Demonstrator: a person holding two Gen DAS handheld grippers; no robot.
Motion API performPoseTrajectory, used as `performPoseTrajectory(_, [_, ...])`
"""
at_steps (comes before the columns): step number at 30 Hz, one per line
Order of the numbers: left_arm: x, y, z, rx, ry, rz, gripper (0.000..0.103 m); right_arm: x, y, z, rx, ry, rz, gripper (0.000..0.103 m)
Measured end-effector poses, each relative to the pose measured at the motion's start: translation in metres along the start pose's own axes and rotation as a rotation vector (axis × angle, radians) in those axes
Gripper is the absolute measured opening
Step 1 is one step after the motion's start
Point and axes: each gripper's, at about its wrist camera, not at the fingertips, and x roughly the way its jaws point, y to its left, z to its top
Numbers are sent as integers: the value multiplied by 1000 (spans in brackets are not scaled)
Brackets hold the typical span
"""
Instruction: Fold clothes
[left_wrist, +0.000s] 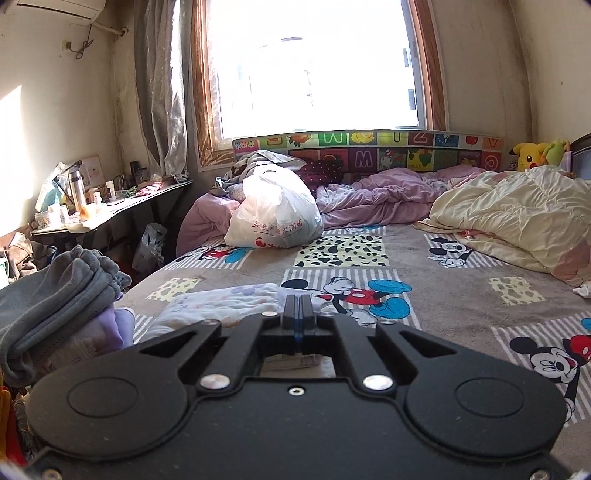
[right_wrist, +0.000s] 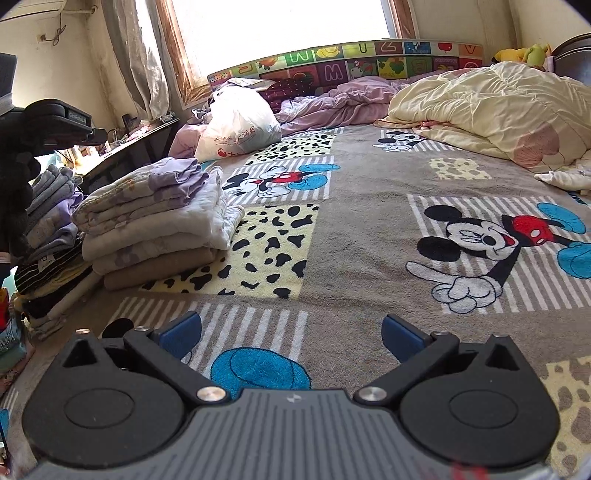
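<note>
A stack of folded clothes (right_wrist: 155, 218) sits on the left part of the cartoon-mouse bed sheet (right_wrist: 369, 177), topped by a lilac piece and white floral pieces. In the left wrist view its top floral piece (left_wrist: 221, 302) lies just beneath and ahead of my left gripper (left_wrist: 299, 308), whose fingers are pressed together with no cloth visible between them. The right wrist view shows that left gripper (right_wrist: 92, 134) hovering left of the stack. My right gripper (right_wrist: 291, 334) stands open low over bare sheet, nothing between its blue pads (right_wrist: 181, 334). A small white garment (right_wrist: 565, 179) lies loose at the right.
A second pile of folded grey and lilac clothes (left_wrist: 55, 295) stands off the bed's left edge. A white plastic bag (left_wrist: 273, 210), a purple quilt (left_wrist: 376, 195) and a cream quilt (left_wrist: 517, 214) fill the far side. A cluttered desk (left_wrist: 110, 210) stands left.
</note>
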Motion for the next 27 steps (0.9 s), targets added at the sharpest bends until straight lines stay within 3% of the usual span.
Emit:
performPoseTrajectory(1, [-1,0,-1,4,-2,3,30,-9,-3,-1,2,-7,-4,103])
performPoseTrajectory(2, [-3,0,-1,9,-4,5,86,-17,-6,-1,4,-15,-7,103])
performPoseTrajectory(3, [-4,0,-2,13,-6,8,98,-24,-8,-3,5,-21,-10,103])
performPoseTrajectory(4, [-5,1,-2,17,-8,11,99,-30,-10,-5,6,-26,-16,103])
performPoseTrajectory(8, [-10,1,-5,34,-14,21,94,-40,-26,-11,23,-24,-36,103])
performPoseTrajectory(12, [23,2,-11,27,51,25,90,-32,-41,-14,40,-5,-60,103])
performPoseTrajectory(15, [47,2,-15,22,100,27,79,-22,-50,-17,56,16,-75,103])
performPoseTrajectory(18, [71,2,-20,16,148,30,50,-12,-59,-21,62,36,-92,103])
performPoseTrajectory(19, [79,2,-21,15,165,31,22,-9,-61,-23,64,43,-97,103])
performPoseTrajectory(20, [87,3,-23,13,181,32,0,-6,-64,-25,67,50,-102,103])
performPoseTrajectory(22, [101,3,-25,11,207,33,0,-2,-68,-29,78,64,-110,103])
performPoseTrajectory(27, [32,1,-4,61,24,-11,0,-6,-69,-30,85,58,-109,103])
